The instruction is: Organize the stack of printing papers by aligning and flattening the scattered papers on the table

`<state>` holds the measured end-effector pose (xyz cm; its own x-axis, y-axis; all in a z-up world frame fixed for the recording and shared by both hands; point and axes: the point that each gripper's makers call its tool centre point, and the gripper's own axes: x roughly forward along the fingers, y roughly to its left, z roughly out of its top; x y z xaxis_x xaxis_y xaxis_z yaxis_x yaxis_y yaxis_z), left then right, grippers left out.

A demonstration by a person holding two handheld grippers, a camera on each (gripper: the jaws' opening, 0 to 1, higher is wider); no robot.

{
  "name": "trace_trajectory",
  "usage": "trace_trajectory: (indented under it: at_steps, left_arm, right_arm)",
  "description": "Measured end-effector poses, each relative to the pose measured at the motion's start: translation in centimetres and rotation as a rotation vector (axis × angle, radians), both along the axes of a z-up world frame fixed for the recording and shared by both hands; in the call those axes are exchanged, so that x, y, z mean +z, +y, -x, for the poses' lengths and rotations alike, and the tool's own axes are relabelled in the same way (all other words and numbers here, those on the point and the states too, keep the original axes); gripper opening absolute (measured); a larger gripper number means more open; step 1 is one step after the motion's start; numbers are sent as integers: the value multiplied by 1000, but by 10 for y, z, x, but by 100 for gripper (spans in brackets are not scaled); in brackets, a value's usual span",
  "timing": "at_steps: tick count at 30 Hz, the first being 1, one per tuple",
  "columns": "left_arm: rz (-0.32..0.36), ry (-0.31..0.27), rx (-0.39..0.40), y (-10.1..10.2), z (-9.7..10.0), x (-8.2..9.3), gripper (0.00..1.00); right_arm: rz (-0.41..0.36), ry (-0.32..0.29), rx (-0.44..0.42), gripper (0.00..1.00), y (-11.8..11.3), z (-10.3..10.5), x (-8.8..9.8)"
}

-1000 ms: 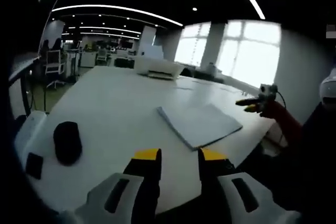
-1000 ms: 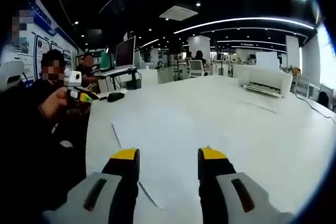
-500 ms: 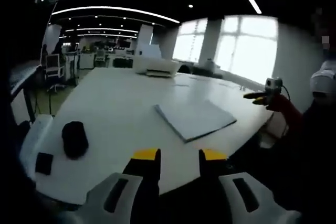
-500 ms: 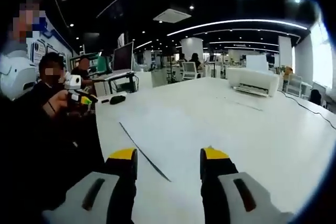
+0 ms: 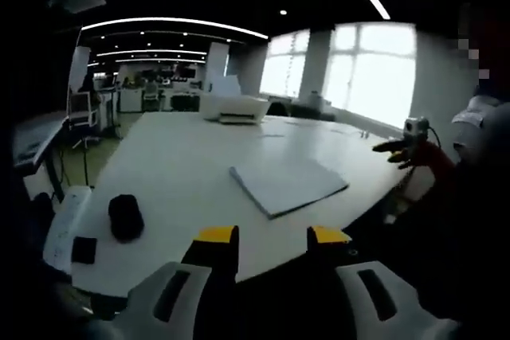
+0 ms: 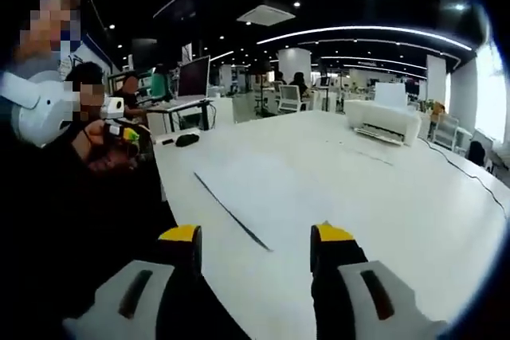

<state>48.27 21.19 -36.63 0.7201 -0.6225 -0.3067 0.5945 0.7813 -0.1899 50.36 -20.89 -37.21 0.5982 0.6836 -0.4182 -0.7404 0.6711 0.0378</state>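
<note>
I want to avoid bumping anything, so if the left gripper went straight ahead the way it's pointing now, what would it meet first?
Probably the near edge of the white table, then the paper stack lying beyond the open left gripper. Depth is hard to judge here.

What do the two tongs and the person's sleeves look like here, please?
The left tongs and right tongs match: each has two black jaws with yellow tips, set in pale grey housings with dark oval slots. Seen from the left gripper view, the right tongs carry a small grey camera box with a thin cable. The sleeve is dark.
</note>
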Motion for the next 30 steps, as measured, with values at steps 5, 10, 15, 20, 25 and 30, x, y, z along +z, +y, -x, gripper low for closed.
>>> trace_trajectory:
  at_steps: [5,10,15,20,25,30]
  left_arm:
    - [-6,15,4,1,12,-4,38]
    - [0,12,8,1,11,-2,38]
    - [0,12,-3,-2,10,-3,39]
    - [1,14,0,0,10,-4,39]
    - [5,11,3,1,9,-4,39]
    - [1,14,-5,-2,10,-7,39]
  right_arm:
    - [15,22,8,52,-1,10,2]
    - [17,24,10,53,-1,13,5]
    - [18,28,14,53,2,12,4]
    - [24,30,22,53,2,14,4]
    - [21,27,20,53,0,12,5]
    - [28,35,32,52,4,14,3]
